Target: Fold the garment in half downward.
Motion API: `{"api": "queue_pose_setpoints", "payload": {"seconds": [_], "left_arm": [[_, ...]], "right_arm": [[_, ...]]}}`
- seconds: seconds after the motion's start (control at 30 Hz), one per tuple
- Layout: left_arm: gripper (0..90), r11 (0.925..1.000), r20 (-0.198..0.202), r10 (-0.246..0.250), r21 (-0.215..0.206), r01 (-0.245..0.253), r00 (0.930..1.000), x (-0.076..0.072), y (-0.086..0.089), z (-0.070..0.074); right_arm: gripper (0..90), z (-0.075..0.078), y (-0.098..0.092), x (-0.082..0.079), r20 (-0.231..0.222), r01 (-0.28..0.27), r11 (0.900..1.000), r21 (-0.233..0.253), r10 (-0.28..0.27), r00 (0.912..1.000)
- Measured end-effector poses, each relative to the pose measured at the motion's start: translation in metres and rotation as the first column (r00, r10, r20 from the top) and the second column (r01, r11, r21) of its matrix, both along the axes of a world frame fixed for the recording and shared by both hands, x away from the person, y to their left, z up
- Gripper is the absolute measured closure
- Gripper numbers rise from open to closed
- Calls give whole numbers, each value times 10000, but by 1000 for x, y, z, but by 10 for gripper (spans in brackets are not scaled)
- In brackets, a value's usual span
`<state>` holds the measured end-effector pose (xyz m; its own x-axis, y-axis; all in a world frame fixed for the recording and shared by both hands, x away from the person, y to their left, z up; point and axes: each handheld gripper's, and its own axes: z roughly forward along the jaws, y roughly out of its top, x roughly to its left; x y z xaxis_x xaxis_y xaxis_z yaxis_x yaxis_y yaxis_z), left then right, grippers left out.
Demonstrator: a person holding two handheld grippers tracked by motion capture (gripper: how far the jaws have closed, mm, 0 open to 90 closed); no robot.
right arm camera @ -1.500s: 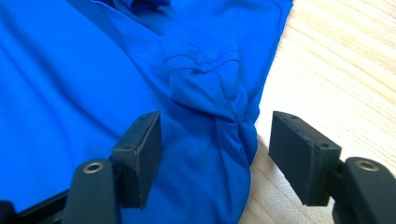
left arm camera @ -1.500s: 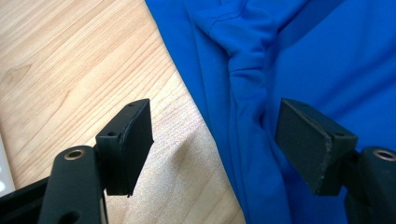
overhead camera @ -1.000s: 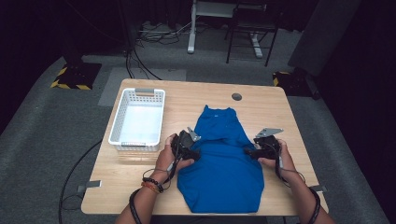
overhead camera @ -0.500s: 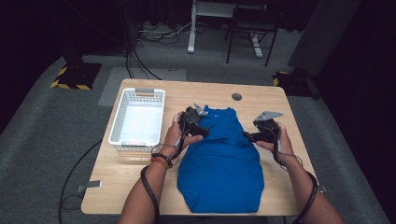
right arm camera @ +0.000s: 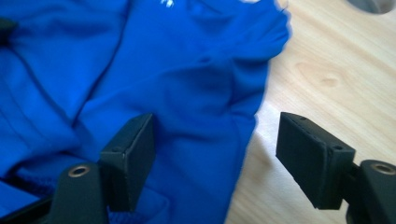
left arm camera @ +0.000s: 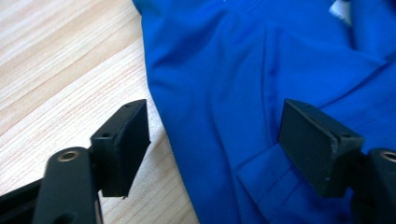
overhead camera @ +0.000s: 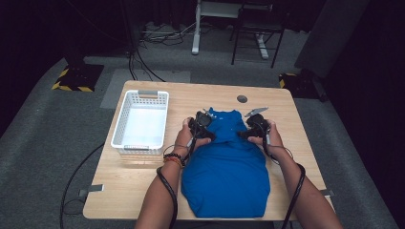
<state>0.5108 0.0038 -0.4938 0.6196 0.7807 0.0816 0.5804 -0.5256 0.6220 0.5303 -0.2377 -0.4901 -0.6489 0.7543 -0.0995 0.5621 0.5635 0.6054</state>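
The blue fabric shirt lies flat on the pale wooden table, and we have slid our left gripper and right gripper from its middle up to the shoulders, jaws spread wide and empty, so the next fold looks about to start.

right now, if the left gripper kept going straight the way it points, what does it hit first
Most likely the blue shirt: the left gripper has its jaws open astride the shirt's edge, with bare table under one jaw. Depth is hard to judge.
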Motion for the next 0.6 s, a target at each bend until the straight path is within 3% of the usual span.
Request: {"api": "queue_pose_setpoints", "payload": {"seconds": [0.1, 0.17, 0.23, 0.3, 0.37, 0.43, 0.6], "left_arm": [[256, 9993, -319, -127, -358, 115, 9994, -4, 5, -1], [256, 9985, -408, -417, -364, 402, 9983, -10, 6, -1], [255, 9976, -526, -594, -389, 574, 9968, -15, 7, -1], [254, 9965, -568, -737, -437, 712, 9957, -19, 8, -1], [247, 9963, -492, -794, -367, 776, 9956, -19, 8, 0], [222, 9942, -416, -868, -676, 838, 9954, -18, 8, 3], [207, 9938, -61, -423, -1034, 415, 9991, -3, 4, 12]], "right_arm": [[299, -1, -2, -3, -98, 103, 9997, 228, -101, 9999], [305, -1, -5, -8, -168, 121, 9993, 349, -115, 9998], [316, -2, -7, -17, -231, -34, 9987, 508, 46, 9997], [309, -1, -7, -23, -308, -317, 9988, 372, 329, 9990], [287, 1, -7, -26, -361, -399, 9992, 56, 400, 9985], [285, 4, -5, -26, -234, -472, 9988, -95, 470, 9986], [288, 19, -5, -12, 135, 45, 9975, 709, -54, 9999]]}}
